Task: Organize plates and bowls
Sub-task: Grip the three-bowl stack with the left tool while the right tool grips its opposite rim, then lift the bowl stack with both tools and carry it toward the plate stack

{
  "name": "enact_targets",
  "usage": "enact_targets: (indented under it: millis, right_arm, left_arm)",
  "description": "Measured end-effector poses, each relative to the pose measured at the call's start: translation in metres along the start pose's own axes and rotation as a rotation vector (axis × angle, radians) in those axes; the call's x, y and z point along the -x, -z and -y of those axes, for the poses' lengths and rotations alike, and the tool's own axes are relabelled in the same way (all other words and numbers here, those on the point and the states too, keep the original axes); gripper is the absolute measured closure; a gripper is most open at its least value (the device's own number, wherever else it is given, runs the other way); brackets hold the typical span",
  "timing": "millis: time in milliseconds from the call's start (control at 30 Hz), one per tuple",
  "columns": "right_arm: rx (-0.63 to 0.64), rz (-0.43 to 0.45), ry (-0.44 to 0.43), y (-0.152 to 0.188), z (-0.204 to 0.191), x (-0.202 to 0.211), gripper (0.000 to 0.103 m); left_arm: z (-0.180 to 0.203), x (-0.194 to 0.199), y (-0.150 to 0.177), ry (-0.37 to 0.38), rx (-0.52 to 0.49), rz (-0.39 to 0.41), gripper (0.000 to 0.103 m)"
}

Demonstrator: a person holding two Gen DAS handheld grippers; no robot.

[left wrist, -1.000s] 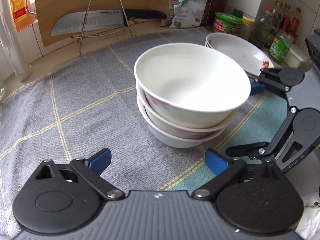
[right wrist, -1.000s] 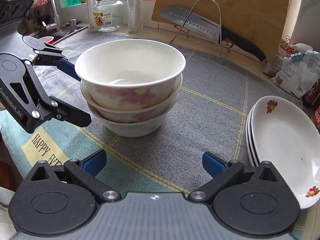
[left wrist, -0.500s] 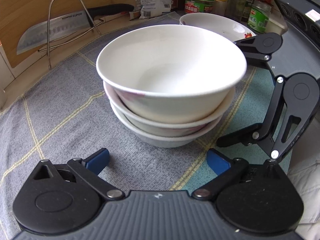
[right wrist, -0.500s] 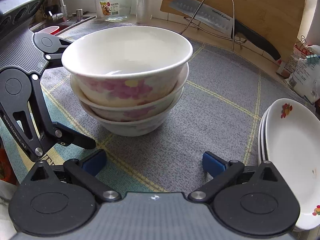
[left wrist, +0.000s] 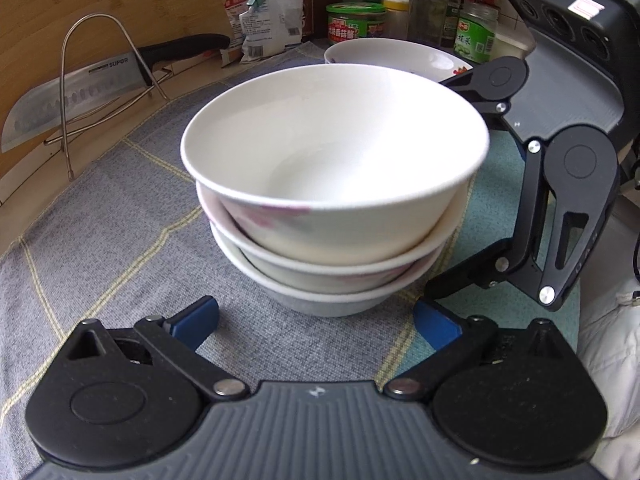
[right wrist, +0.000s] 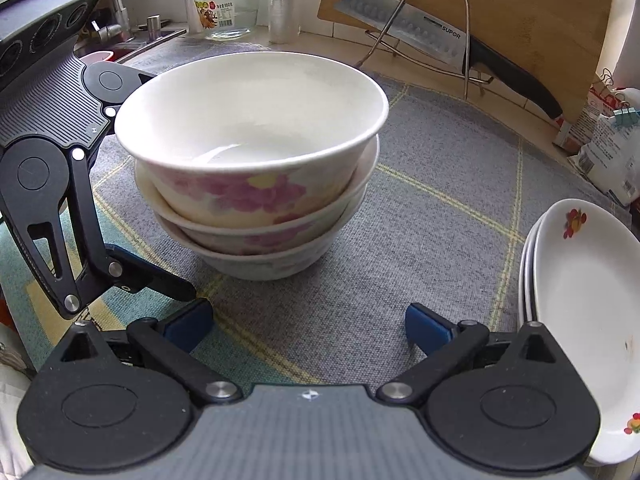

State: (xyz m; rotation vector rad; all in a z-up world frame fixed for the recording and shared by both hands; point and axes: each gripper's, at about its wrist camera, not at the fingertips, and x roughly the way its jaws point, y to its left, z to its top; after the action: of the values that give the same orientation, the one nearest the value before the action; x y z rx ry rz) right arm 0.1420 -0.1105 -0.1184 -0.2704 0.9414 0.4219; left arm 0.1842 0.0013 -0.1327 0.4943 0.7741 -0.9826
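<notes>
Both grippers have closed in on the bowls [left wrist: 334, 184] since a second ago; left gripper [left wrist: 316, 322] and right gripper [right wrist: 308, 326] spread wide, empty, flanking the stack. Three glossy round bowls nested on woven cloth [right wrist: 440, 216]; lower two mostly hidden. Plates [right wrist: 580, 312] right of the bowls, cut off.

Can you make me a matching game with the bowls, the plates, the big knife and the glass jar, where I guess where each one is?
Things:
1. stack of bowls
2. stack of plates
3. knife
4. glass jar

Places:
A. leaning on the wooden cutting board, behind a wire stand
B. at the back of the counter, near the sink
C. in the middle of the grey cloth, in front of both open hand-held grippers
D. at the right edge of the right wrist view

Pairs: 1-C, 2-D, 3-A, 4-B
</notes>
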Motion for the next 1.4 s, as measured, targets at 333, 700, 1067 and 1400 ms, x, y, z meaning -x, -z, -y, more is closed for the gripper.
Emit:
enact_targets:
  millis: [333,700,1067,1400]
  right_arm:
    - [0.136,-0.005,-0.056,-0.016,0.005,-0.001,0.000]
    - [0.310,0.010,-0.148,-0.028,-0.002,0.004,0.013]
    - [0.331,-0.006,-0.193,-0.032,-0.001,0.005,0.023]
    - [0.375,-0.022,-0.199,-0.035,0.000,0.003,0.024]
  left_arm:
    - [-0.008,-0.006,-0.012,0.028,-0.076,-0.055,0.001]
    - [-0.022,-0.010,-0.025,0.114,-0.160,-0.071,0.012]
    - [-0.030,-0.011,-0.032,0.202,-0.230,-0.064,0.013]
    - [-0.029,-0.013,-0.036,0.247,-0.308,-0.065,0.013]
